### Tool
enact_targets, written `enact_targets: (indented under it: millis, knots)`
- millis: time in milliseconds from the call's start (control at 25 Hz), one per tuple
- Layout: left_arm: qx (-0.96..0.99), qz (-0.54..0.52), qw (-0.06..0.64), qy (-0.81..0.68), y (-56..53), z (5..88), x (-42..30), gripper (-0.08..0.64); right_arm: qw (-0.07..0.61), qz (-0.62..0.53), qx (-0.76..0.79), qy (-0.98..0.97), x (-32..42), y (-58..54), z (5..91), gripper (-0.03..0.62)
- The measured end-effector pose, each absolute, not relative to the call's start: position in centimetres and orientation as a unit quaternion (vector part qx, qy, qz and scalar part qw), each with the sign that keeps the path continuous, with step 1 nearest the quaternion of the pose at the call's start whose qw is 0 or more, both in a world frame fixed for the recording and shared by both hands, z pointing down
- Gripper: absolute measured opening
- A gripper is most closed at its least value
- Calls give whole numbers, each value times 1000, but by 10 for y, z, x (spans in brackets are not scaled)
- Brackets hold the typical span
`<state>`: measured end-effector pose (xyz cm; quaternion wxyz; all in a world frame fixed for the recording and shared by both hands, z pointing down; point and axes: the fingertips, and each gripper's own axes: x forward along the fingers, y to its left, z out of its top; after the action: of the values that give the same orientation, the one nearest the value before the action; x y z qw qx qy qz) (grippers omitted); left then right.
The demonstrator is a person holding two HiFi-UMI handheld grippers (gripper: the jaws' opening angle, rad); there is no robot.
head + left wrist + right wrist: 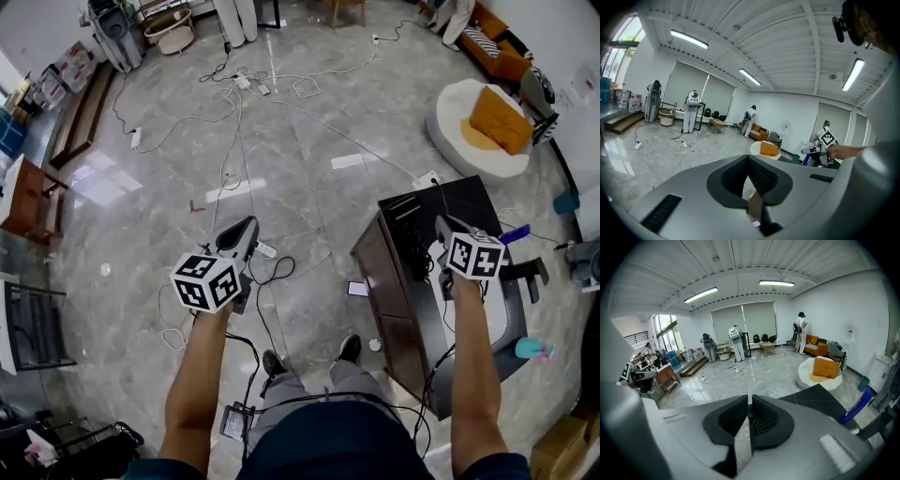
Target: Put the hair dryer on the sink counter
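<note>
The person is standing with both arms reaching forward, holding a claw in each hand. The left claw is hanging over the grey floor, its jaws pressing together with nothing between them. The right claw is hovering above the dark counter, its jaws sitting all but together and pinching nothing. Just past its marker cube, a dark T-shaped thing that looks to be the hair dryer is lying on the counter at the edge of the pale sink basin, apart from both claws. A blue object is lying near it, and black cords are bunching on the counter top. Farther out, white cables are trailing across the floor, a white beanbag is carrying an orange cushion, and an orange sofa is standing by the far wall.
</note>
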<state>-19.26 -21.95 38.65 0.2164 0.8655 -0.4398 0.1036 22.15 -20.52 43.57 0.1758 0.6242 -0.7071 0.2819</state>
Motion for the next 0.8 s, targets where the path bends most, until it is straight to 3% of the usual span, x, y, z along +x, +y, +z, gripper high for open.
enact_targets:
  millis: [800]
  knots:
    - [866, 102, 216, -439, -198, 376, -193, 6, 153, 287, 633, -703, 231, -174, 425, 40]
